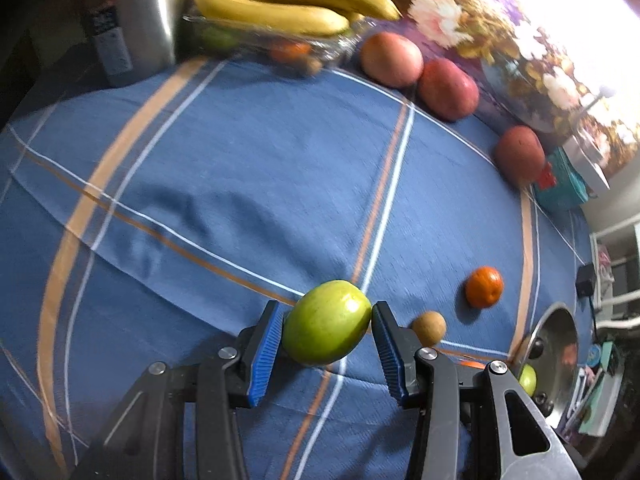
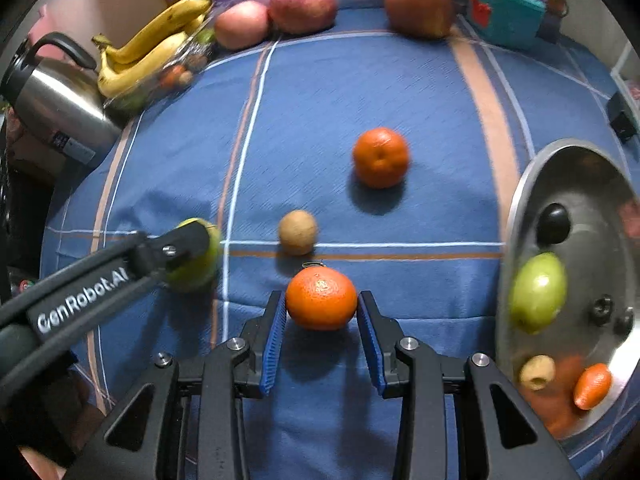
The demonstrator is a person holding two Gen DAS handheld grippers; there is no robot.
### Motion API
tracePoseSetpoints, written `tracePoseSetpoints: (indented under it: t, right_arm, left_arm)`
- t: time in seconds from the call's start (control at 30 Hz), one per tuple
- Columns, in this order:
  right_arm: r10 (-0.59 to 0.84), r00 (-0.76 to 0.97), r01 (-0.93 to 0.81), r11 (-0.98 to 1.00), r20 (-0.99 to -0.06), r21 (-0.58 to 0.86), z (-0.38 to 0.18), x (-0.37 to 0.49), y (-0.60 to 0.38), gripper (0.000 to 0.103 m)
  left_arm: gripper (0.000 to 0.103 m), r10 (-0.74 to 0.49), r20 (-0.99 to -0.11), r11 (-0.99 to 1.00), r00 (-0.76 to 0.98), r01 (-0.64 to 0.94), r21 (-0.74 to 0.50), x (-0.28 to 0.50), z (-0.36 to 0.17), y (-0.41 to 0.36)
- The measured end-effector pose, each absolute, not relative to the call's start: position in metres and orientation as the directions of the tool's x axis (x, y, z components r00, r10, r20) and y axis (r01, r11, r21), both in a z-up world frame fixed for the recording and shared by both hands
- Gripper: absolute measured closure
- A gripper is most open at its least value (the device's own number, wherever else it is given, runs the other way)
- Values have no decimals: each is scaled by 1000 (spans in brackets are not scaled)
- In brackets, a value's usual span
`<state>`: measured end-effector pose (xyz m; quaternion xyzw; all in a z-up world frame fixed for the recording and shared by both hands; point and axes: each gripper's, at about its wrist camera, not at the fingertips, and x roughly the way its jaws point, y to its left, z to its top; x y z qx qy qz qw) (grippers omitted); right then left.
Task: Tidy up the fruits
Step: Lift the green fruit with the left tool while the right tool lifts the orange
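Observation:
My left gripper [image 1: 326, 322] is shut on a green fruit [image 1: 326, 322], just above the blue cloth; it also shows in the right wrist view [image 2: 196, 258]. My right gripper [image 2: 321, 310] is shut on an orange tangerine [image 2: 321, 298]. A second tangerine [image 2: 380, 157] and a small brown fruit [image 2: 298, 232] lie on the cloth ahead. A steel bowl [image 2: 576, 160] at the right holds a green fruit [image 2: 538, 292], a small brown fruit [image 2: 538, 372] and an orange piece [image 2: 593, 385].
A clear tray [image 2: 160, 76] with bananas [image 2: 156, 46] and small fruits sits at the far left, beside a steel kettle [image 2: 52, 100]. Three red apples [image 2: 302, 8] line the far edge. A teal pouch [image 2: 504, 12] lies far right.

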<state>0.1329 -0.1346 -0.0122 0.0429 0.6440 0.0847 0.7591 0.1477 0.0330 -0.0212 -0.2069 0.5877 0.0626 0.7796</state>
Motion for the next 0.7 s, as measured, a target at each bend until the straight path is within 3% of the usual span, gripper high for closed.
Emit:
tracePoseSetpoints:
  t: [0.33,0.7]
  right_arm:
    - [148,276,-66,989,-950,136,25,134,-158,65]
    - [118,295,-58,993,-948,105,19,131,-175,65]
  left_arm:
    - [54,-88,-940,894,329,-390,-220,148,-11,41]
    - [54,-14,-918,891,396,-411,-191,154,16,35]
